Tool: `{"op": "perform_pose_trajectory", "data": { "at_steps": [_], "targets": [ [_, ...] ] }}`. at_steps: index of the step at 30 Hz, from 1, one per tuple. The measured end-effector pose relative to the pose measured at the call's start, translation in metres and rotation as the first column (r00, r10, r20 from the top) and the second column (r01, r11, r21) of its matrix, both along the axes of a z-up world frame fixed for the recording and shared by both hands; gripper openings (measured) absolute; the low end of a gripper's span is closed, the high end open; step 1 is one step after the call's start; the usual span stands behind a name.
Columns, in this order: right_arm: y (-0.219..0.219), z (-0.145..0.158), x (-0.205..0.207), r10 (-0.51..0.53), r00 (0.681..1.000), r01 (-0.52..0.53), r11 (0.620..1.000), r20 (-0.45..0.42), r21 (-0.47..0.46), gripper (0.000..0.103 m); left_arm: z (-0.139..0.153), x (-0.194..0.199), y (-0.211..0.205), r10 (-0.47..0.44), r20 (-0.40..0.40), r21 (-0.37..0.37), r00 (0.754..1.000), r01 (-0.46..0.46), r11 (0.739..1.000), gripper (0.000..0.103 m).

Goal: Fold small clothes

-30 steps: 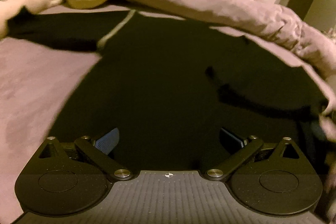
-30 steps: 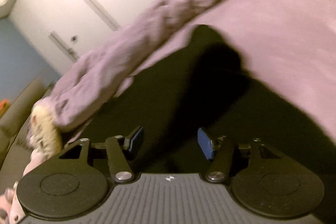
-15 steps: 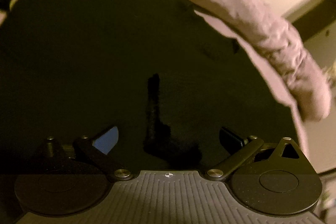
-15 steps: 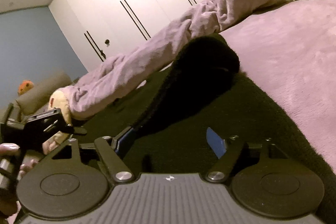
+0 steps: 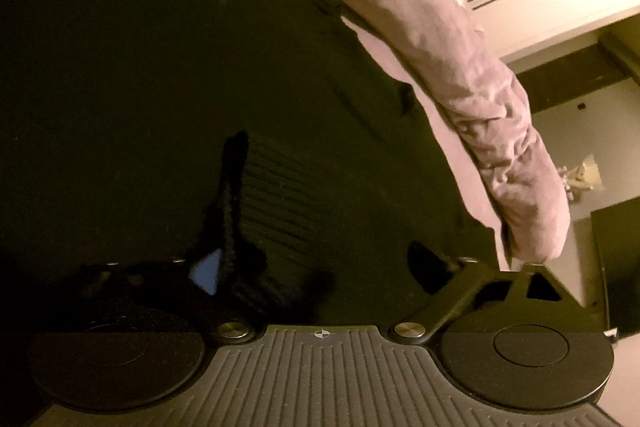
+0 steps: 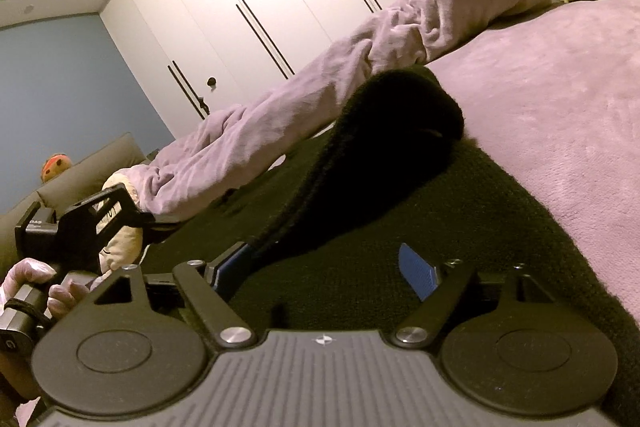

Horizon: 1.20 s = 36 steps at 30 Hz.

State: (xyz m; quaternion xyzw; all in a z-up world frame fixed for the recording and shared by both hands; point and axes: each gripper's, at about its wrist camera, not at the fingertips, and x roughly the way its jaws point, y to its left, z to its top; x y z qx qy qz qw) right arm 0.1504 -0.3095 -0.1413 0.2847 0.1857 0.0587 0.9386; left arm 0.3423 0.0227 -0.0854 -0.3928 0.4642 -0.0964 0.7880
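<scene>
Black sweater (image 5: 160,87) hem lies between left gripper (image 5: 316,267) jaws (closing, wide).

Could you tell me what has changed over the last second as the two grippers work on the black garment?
The left gripper has swung down close onto the black garment; its jaws have just been closing, with a ribbed fold between them, not clearly clamped. The right gripper has dropped low, its jaws opening, a raised fold beside its left finger. The garment remains on the bed, and the purple blanket remains bunched behind it.
</scene>
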Motion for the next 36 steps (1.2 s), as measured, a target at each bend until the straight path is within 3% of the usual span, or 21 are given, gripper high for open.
{"op": "perform_pose_trajectory", "data": {
  "at_steps": [2,5,6,8,15,18,21,24,26,28,30,32,33,36],
  "targets": [
    [0.0,0.0,0.0,0.0,1.0,0.0,1.0,-0.001,-0.001,0.082,-0.001,0.003,0.003,-0.013,-0.01,-0.023,1.0,0.013,1.0,0.055],
    [0.0,0.001,-0.001,-0.001,1.0,0.001,1.0,-0.003,-0.006,0.082,-0.009,0.007,0.001,-0.056,-0.056,-0.087,0.997,0.051,0.995,0.038],
    [0.0,0.001,-0.001,-0.002,1.0,0.001,1.0,-0.004,-0.008,0.082,-0.01,0.007,-0.002,-0.067,-0.058,-0.084,0.996,0.062,0.995,0.035],
    [0.0,0.001,-0.002,-0.002,1.0,0.002,1.0,-0.006,-0.012,0.082,-0.008,0.008,-0.009,-0.093,-0.044,-0.046,0.995,0.091,0.995,0.018],
    [0.0,0.002,-0.003,-0.002,1.0,0.002,1.0,-0.009,-0.017,0.082,0.027,0.018,-0.006,-0.136,0.085,0.04,0.987,0.133,0.99,0.015],
    [0.0,0.003,-0.003,-0.003,1.0,0.003,1.0,-0.013,-0.022,0.082,0.057,0.024,0.002,-0.154,0.174,0.151,0.973,0.128,0.98,0.015],
    [0.002,0.005,-0.002,-0.004,1.0,0.004,0.999,-0.024,-0.033,0.082,0.079,0.026,0.014,-0.149,0.25,0.302,0.957,0.069,0.951,0.015],
    [0.004,0.016,0.006,-0.008,0.996,0.005,0.999,-0.084,-0.038,0.085,0.08,0.028,0.025,-0.156,0.25,0.396,0.956,0.046,0.917,0.015],
    [0.0,0.023,0.018,-0.005,0.994,0.012,0.998,-0.107,0.063,0.092,0.072,0.027,0.026,-0.175,0.226,0.413,0.958,0.069,0.908,0.016],
    [-0.006,0.026,0.037,0.003,0.993,0.02,0.981,-0.118,0.194,0.092,0.061,0.026,0.023,-0.186,0.204,0.427,0.961,0.083,0.901,0.016],
    [-0.01,0.028,0.06,-0.019,0.987,0.054,0.974,-0.16,0.219,0.092,0.05,0.026,0.024,-0.196,0.191,0.449,0.962,0.092,0.889,0.017],
    [-0.014,0.03,0.082,-0.055,0.978,0.096,0.975,-0.201,0.201,0.081,0.042,0.03,0.02,-0.209,0.178,0.473,0.962,0.103,0.875,0.017],
    [-0.015,0.03,0.09,-0.061,0.977,0.103,0.975,-0.207,0.196,0.07,0.04,0.03,0.021,-0.216,0.181,0.478,0.959,0.107,0.872,0.017],
    [-0.023,0.028,0.114,-0.075,0.966,0.125,0.973,-0.247,0.194,0.053,0.036,0.032,0.021,-0.228,0.19,0.476,0.955,0.114,0.872,0.017]
  ]
}}
